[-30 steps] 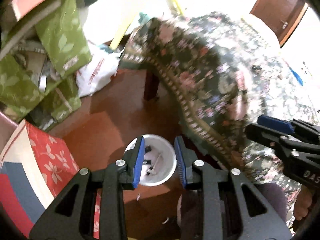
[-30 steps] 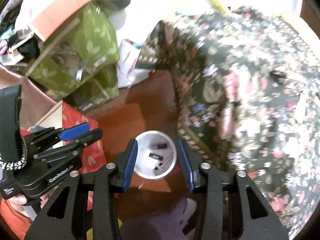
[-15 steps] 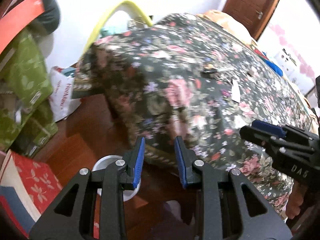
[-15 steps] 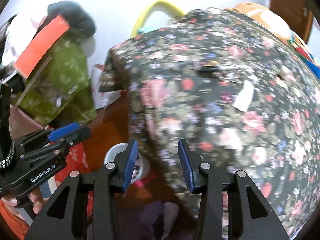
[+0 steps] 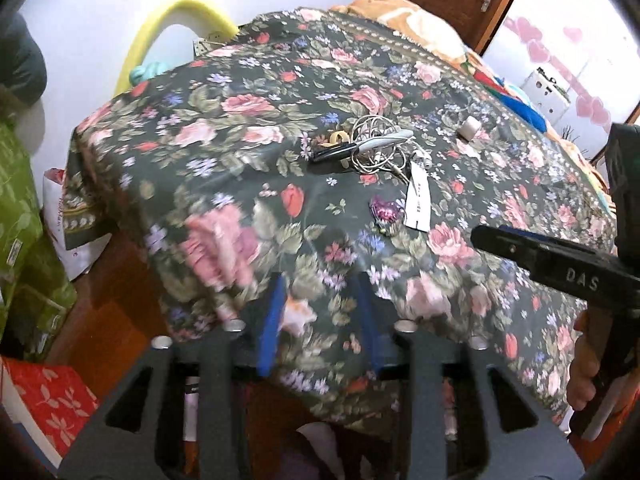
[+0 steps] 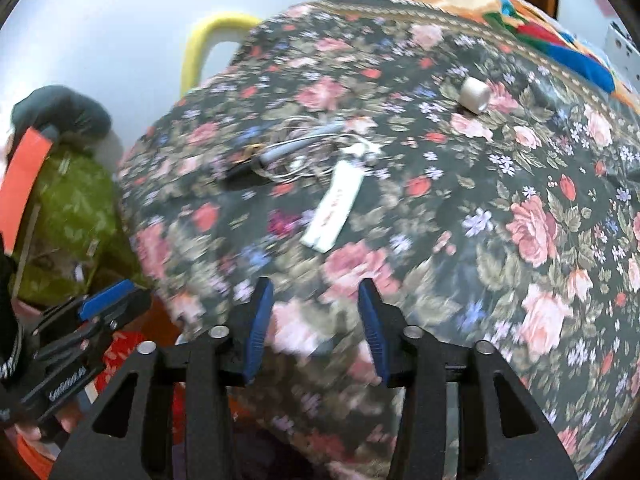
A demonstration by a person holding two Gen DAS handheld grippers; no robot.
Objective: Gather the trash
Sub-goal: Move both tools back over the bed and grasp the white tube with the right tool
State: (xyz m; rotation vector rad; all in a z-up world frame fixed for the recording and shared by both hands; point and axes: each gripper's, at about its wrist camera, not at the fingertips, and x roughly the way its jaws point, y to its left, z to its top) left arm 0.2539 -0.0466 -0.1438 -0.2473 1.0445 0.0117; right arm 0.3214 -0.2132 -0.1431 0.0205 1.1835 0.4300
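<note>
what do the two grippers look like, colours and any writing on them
Both are matte black plastic frames with triangular cut-outs, silver screw heads and blue finger pads. The left gripper bears white lettering, blurred here; the right gripper reads "DAS" along its side. A bare hand grips the right one.

The right gripper (image 6: 316, 324) hangs over the near edge of a table (image 6: 520, 240) draped in a dark floral cloth, its blue-padded jaws spread apart with nothing between them. Farther in on the cloth lies a white paper slip (image 6: 334, 210), with a small purple scrap (image 6: 282, 222) just to its left. Beyond them a tangle of white cord (image 6: 304, 152) lies with a pen (image 6: 296, 146) across it. A small white cylinder (image 6: 475, 96) rests well apart, toward the far right. The left gripper (image 6: 108, 300) shows at the lower left.
</note>
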